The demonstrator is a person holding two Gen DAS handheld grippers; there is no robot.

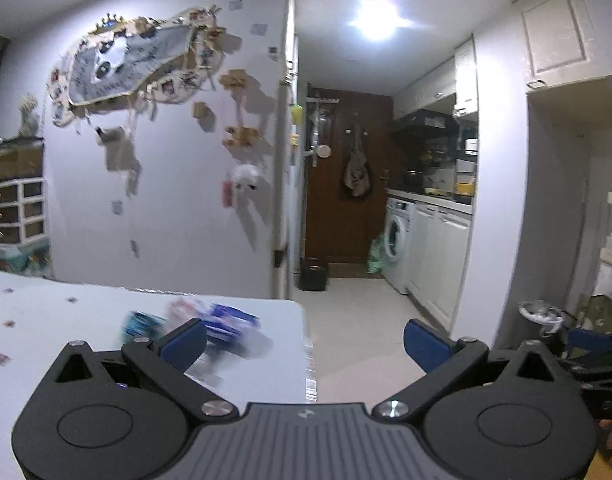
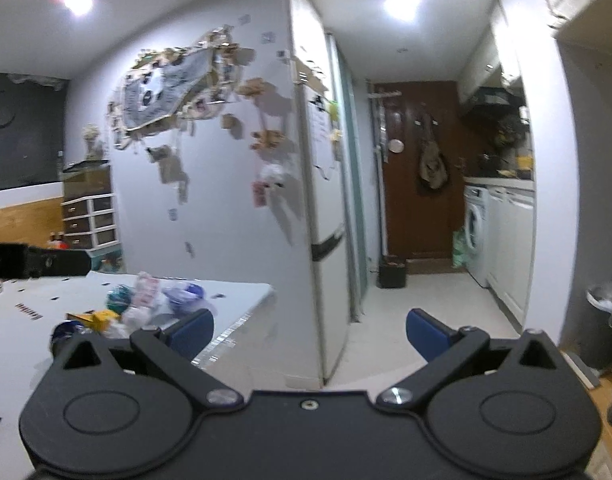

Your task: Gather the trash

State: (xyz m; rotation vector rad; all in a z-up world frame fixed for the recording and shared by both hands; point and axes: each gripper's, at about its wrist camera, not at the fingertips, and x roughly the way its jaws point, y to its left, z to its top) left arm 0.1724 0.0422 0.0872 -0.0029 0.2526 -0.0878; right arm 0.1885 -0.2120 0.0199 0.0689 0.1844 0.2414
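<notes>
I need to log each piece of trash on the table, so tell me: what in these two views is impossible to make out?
- Left wrist view: the wrappers on the table are motion-blurred; kind and count unreadable, partly behind the left gripper finger.
- Right wrist view: the trash pile is soft; its near pieces are cut off by the right gripper body.
- Right wrist view: the lined bin interior is hidden by its rim.

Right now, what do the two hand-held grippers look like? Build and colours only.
Both match: left hand-held gripper and right hand-held gripper have matte black bodies, two round discs, triangular cutouts, silver pivot screws and blue finger pads. Left's centre plate is ribbed grey. No cables or sleeves visible.
</notes>
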